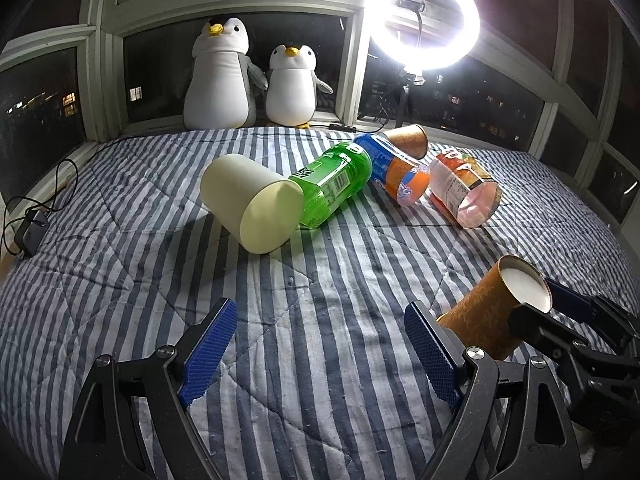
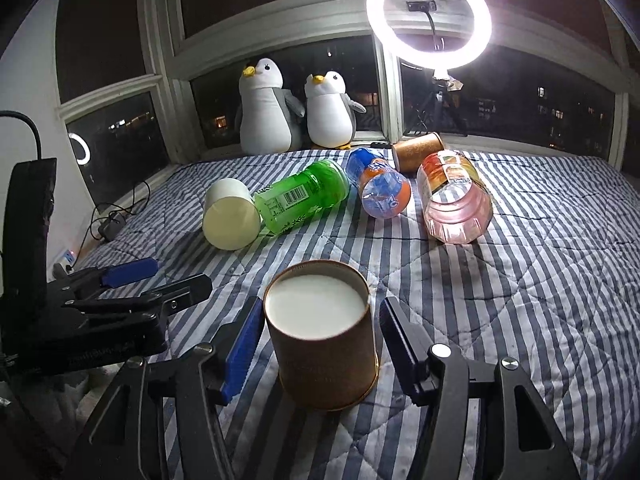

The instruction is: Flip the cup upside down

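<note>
A brown paper cup [image 2: 324, 336] stands upside down on the striped blanket [image 2: 520, 300], its white bottom facing up. My right gripper [image 2: 316, 344] is open, its blue-padded fingers [image 2: 242, 350] on either side of the cup with gaps, not touching. In the left wrist view the same cup [image 1: 492, 308] appears at the lower right between the right gripper's fingers. My left gripper [image 1: 316, 352] is open and empty over bare blanket, left of the cup.
A cream cup [image 1: 252, 204], a green bottle [image 1: 332, 188], a blue-orange bottle [image 1: 396, 172], a red-labelled bottle [image 1: 464, 188] and a second brown cup [image 1: 408, 140] lie on their sides farther back. Two penguin plushies [image 1: 220, 80] and a ring light [image 1: 424, 20] stand by the window. A charger [image 1: 32, 232] lies at the left edge.
</note>
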{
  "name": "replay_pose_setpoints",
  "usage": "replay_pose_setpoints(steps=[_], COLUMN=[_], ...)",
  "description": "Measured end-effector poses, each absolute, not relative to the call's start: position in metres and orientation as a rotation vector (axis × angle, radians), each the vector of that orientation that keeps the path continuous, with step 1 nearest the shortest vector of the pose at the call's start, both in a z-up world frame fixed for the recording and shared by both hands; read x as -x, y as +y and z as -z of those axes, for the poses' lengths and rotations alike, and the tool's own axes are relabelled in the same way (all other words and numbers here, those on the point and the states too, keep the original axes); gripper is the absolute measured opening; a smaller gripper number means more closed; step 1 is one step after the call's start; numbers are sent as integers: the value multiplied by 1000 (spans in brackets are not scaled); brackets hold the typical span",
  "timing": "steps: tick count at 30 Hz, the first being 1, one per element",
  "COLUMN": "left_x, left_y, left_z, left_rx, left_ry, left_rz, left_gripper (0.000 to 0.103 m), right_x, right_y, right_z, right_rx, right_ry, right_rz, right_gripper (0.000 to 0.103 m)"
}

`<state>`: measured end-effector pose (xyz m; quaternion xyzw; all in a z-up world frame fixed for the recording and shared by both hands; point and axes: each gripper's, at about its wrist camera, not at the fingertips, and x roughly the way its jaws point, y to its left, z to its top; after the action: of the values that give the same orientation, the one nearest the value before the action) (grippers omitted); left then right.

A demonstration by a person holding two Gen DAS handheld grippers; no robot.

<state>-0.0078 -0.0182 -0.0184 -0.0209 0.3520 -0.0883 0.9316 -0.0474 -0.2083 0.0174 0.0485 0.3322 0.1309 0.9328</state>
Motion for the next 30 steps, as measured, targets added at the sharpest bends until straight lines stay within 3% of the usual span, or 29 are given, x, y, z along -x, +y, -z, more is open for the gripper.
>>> replay_pose_setpoints(steps=[16,20,30], left_x=[52,68,93], left_y=[-18,-18,-17], left_z=[-17,-28,-45], left_rx=[16,8,2], left_ry=[550,486,401], left_rz=[152,136,98], left_gripper=[92,97,103], right_x=[99,107,114], right_y=[-223,-226,-229], right_z=[-44,-51,-54], right_rx=[-94,-102,-103], right_ry=[510,458,432], right_rz=[-183,-168,-153], right_gripper=[73,83,87])
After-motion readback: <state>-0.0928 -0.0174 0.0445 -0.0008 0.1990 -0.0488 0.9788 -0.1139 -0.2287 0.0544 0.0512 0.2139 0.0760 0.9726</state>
